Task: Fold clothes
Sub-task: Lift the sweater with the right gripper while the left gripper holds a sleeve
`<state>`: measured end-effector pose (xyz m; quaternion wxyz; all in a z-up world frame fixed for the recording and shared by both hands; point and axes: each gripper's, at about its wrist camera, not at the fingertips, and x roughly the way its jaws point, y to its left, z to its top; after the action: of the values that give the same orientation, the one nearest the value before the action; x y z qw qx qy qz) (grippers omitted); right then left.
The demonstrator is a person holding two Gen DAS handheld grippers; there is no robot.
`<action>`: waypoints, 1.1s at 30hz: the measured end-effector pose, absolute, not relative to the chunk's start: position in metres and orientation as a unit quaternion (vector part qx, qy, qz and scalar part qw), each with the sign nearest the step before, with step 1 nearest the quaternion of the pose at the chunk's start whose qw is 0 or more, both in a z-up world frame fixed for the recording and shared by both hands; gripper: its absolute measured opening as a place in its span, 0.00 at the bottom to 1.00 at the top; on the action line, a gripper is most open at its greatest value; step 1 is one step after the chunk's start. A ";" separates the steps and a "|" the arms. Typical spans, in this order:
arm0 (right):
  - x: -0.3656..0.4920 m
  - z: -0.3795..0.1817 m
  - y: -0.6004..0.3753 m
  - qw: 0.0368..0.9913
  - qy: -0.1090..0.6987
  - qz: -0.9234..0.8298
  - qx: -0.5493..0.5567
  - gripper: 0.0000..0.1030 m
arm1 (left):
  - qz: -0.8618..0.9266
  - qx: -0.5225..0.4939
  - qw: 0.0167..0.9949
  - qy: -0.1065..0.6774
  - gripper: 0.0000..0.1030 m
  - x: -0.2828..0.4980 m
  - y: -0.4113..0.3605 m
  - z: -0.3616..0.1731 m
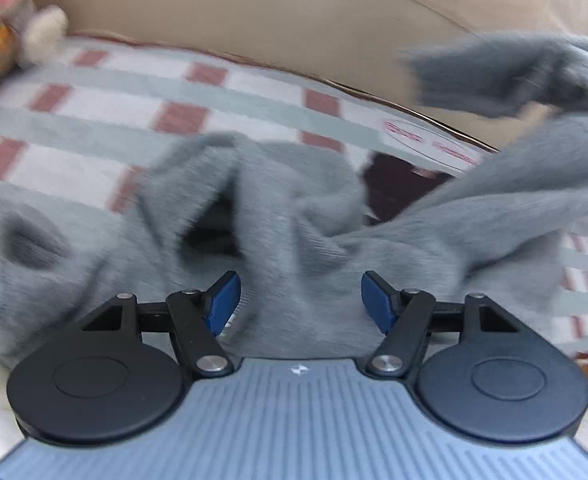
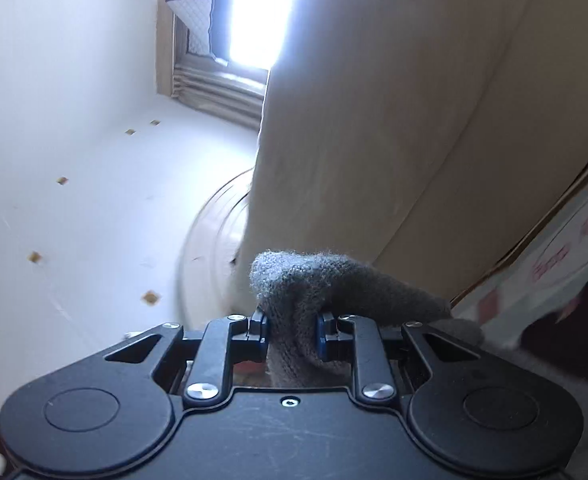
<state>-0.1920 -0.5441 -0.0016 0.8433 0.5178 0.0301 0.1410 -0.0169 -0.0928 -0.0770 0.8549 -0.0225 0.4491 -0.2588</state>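
Right now the grey sweater (image 1: 278,240) lies crumpled on the checked blanket (image 1: 134,92) over the beige sofa (image 1: 294,12), a stuffed toy (image 1: 2,12) off at the far left. Left tongs (image 1: 300,300) hover spread wide above the knit, gripping nothing; right tongs (image 2: 292,332) are clamped on a bunched edge, lifted. I'd judge the left should pinch a matching edge, then both pull it taut before folding
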 end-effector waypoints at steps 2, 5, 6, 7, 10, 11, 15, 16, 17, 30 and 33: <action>-0.213 0.001 -0.545 0.853 0.023 0.109 0.509 0.25 | -0.238 -0.027 0.869 0.432 0.64 -0.016 -0.088 -0.071; -0.235 0.003 -0.542 0.871 0.027 0.061 0.486 0.25 | -0.243 -0.051 0.870 0.426 0.70 -0.010 -0.081 -0.065; -0.240 0.004 -0.540 0.881 0.031 0.045 0.470 0.25 | -0.251 -0.057 0.866 0.429 0.72 -0.008 -0.081 -0.065; -0.245 0.004 -0.537 0.889 0.035 0.030 0.455 0.25 | -0.265 -0.059 0.856 0.440 0.76 -0.005 -0.086 -0.069; -0.248 -0.005 -0.522 0.908 0.063 -0.002 0.413 0.25 | -0.293 -0.048 0.831 0.471 0.78 0.002 -0.105 -0.084; -0.248 -0.010 -0.518 0.914 0.077 -0.016 0.398 0.25 | -0.294 -0.036 0.824 0.483 0.78 0.005 -0.115 -0.093; -0.251 -0.026 -0.509 0.917 0.107 -0.053 0.380 0.25 | -0.297 -0.004 0.801 0.520 0.74 0.010 -0.149 -0.127; -0.254 -0.027 -0.512 0.917 0.107 -0.060 0.379 0.25 | -0.299 0.009 0.799 0.521 0.48 0.011 -0.157 -0.132; -0.256 -0.028 -0.515 0.918 0.107 -0.068 0.377 0.25 | -0.302 0.035 0.803 0.513 0.08 0.010 -0.165 -0.131; -0.239 0.050 -0.551 0.942 0.064 -0.265 0.194 0.21 | -0.258 0.140 0.920 0.261 0.07 0.052 -0.279 0.030; -0.230 0.090 -0.555 0.934 0.054 -0.341 0.093 0.21 | -0.287 0.127 0.923 0.222 0.07 0.056 -0.315 0.065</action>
<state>-0.2297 -0.5548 0.0895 0.9341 0.0927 0.0535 -0.3406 0.0563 -0.3148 0.0646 0.9232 0.1269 0.2219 -0.2870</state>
